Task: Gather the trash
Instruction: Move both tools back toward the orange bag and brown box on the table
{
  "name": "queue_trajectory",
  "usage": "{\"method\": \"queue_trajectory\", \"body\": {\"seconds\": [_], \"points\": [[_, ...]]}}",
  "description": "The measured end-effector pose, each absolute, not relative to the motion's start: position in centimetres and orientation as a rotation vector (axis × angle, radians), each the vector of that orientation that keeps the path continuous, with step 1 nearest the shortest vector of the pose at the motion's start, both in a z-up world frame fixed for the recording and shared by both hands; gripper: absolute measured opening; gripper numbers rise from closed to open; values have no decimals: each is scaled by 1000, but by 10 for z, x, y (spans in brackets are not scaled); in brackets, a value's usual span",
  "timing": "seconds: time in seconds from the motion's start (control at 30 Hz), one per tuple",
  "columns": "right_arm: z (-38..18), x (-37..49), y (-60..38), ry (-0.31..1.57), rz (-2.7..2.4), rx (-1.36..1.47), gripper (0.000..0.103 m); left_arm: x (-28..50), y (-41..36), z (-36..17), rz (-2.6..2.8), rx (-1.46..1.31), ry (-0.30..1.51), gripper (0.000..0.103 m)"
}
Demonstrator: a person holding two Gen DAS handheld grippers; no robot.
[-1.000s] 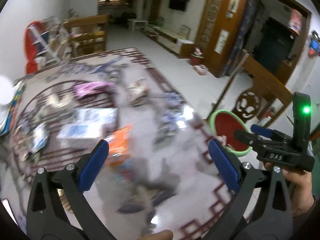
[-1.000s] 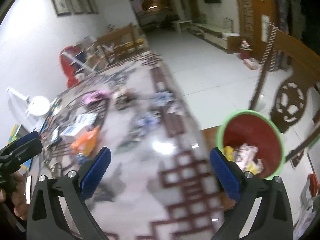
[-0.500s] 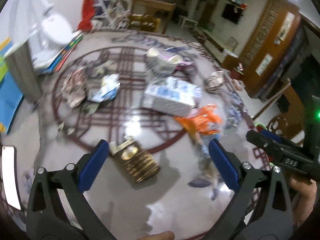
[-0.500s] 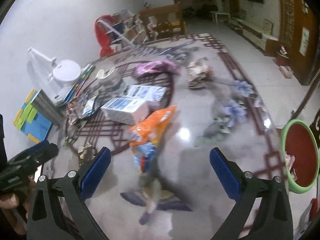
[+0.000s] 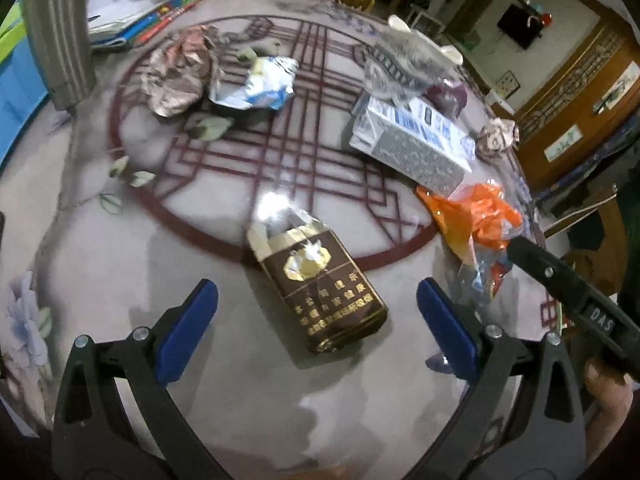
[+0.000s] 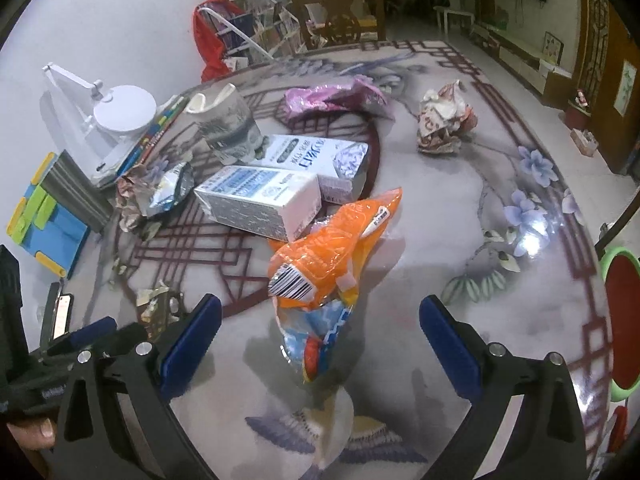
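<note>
Between your spread left gripper (image 5: pixel 317 318) fingers, brown cigarette pack (image 5: pixel 320 286) lying flat, ready for pinching. You're holding right gripper (image 6: pixel 319 326) wide too, straddling orange wrapper (image 6: pixel 334 236) just beside pack; bin (image 6: pixel 622 324) waiting beyond table edge.

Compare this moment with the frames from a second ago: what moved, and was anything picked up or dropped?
Both grippers swung away from the red bin and down toward the table litter. The left gripper now frames the brown cigarette pack; the right gripper frames the orange wrapper. Nothing was grasped or released: both stayed open and empty, and the trash lies where it was.
</note>
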State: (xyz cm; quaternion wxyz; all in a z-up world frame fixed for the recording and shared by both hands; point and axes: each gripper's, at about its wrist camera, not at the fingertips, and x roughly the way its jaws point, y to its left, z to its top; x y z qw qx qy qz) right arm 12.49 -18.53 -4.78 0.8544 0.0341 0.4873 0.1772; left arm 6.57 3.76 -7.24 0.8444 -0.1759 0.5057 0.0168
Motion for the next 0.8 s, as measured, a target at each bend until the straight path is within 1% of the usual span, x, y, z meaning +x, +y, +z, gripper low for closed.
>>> {"method": "queue_trajectory", "body": {"seconds": [0.33,0.5,0.63,0.7,0.73,0.8], "points": [[-66,144,-186,1052,369,77,96,81,19,-87,70,-254,1084,98],[-73,148,-185,1060,377,75,95,85,20,-93,85,-239,1097,97],[-77,149,-182,1065,382,63,94,89,16,-96,86,-223,1107,92],[-78,149,-181,1063,383,55,94,90,15,-97,88,-211,1106,92],[-79,150,-180,1065,384,52,94,90,13,-98,89,-202,1106,91],[-81,150,-178,1070,388,49,88,90,12,-98,92,-181,1104,89]]}}
